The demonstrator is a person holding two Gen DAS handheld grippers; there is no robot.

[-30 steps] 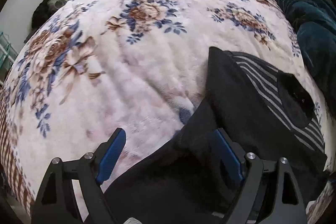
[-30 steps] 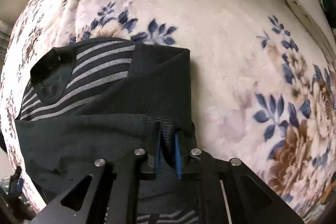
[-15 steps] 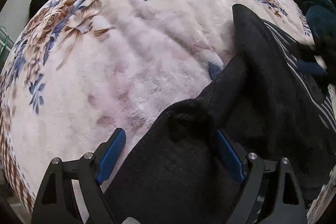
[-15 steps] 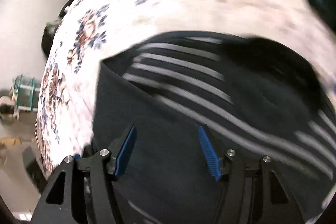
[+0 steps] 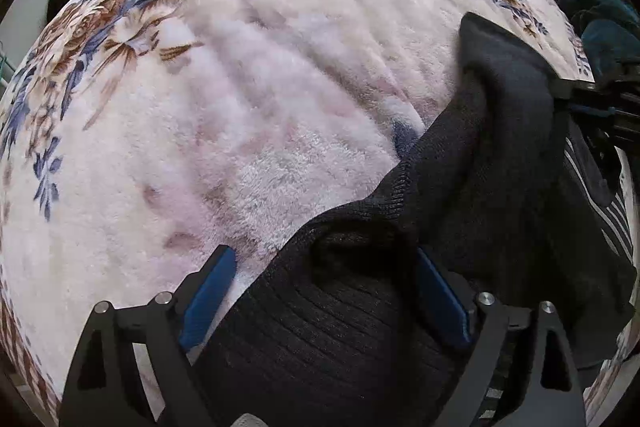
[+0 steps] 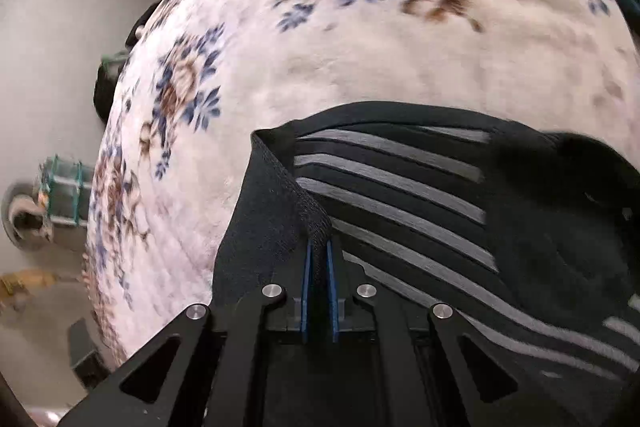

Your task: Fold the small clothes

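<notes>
A dark garment [image 6: 420,211] with grey stripes lies on a floral blanket [image 5: 248,115], its near left edge pinched in the right gripper [image 6: 319,267], whose jaws have just closed on it, while the left gripper [image 5: 324,291] stands released, jaws wide over a ribbed corner.

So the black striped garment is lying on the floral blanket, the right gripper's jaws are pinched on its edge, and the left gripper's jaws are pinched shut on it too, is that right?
Not quite. The left gripper is not pinched shut: the left wrist view shows its jaws standing wide, with the garment lying loose between them. The rest holds: the garment lies on the floral blanket, and the right gripper has its jaws pinched on its edge.
</notes>
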